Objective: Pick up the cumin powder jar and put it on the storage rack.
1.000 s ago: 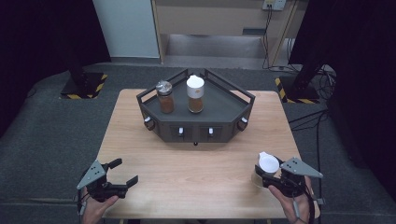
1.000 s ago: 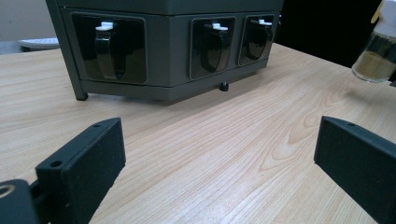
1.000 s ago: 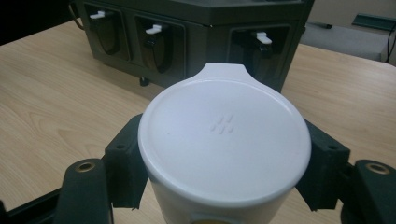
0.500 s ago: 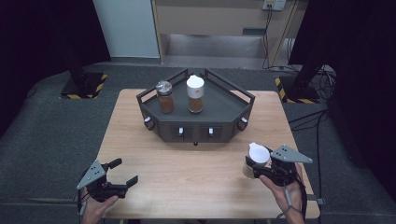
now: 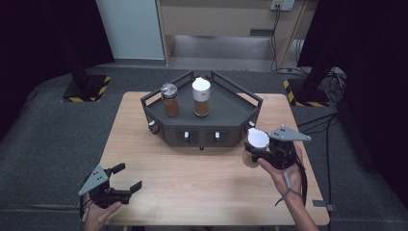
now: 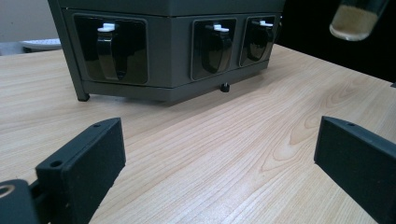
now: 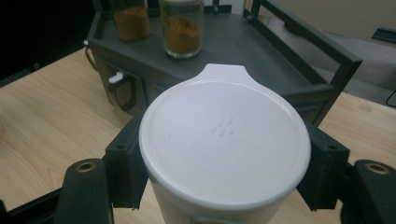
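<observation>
Left gripper (image 5: 126, 179): at 7 o'clock on the wooden table (image 5: 192, 178), low over the near edge, held by a hand at the bottom edge. Jaws spread wide apart, nothing between them; in the left gripper view bare wood grain lies between the two black jaws.
Silver-lidded spice jar (image 5: 169, 99): upright on the dark angular rack (image 5: 231, 113), at 11 o'clock, brown-orange powder inside.
White-lidded spice jar (image 5: 201, 96): upright just beside the silver-lidded one, toward 12 o'clock, apart from it, orange-brown powder inside.
Rack front: white-tipped latches (image 6: 108, 28) set in dark recesses; small foot under the base.
Right gripper (image 5: 252, 153): at 4 o'clock, just off the rack's near right corner. Jaws clamped on either side of a white-capped jar (image 5: 257, 140).
Held jar: upright, clear of the tabletop; flat white cap with pour tab pointing toward the rack; pale tan powder in its base.
</observation>
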Tool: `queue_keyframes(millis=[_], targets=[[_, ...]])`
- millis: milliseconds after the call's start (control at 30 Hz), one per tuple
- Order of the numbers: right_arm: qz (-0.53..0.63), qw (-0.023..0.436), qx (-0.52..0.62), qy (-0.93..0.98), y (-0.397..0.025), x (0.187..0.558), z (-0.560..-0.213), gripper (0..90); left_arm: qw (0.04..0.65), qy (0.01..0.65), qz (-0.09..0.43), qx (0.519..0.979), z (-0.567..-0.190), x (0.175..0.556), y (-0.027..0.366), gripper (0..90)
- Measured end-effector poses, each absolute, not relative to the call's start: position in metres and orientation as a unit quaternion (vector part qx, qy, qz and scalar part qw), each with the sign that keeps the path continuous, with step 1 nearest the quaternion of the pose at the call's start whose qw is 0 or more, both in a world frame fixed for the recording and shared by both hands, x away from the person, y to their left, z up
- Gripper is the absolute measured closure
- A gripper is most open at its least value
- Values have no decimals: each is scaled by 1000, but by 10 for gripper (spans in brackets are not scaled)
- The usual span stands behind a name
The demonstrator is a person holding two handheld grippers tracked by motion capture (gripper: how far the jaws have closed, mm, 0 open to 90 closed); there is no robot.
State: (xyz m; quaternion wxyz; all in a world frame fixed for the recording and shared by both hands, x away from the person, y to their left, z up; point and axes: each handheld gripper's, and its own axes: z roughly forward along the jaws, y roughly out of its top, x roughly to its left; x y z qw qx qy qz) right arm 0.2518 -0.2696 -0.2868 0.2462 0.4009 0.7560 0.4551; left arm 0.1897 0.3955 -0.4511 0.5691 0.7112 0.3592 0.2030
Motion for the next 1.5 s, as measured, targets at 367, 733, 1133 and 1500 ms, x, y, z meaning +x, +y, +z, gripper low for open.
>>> queue_keyframes(millis=[367,733,1133,1500], targets=[[460,257,398,751,-254,281,-251,307,569,359,203,711,-451,190,396,12],[454,264,409,746,-232,315,-224,308,570,360,202,710,-452,190,396,13],[452,268,418,741,-208,348,-210,308,571,361,202,709,-452,190,396,13],[440,272,435,737,-196,379,-212,307,570,363,202,709,-452,190,396,13]])
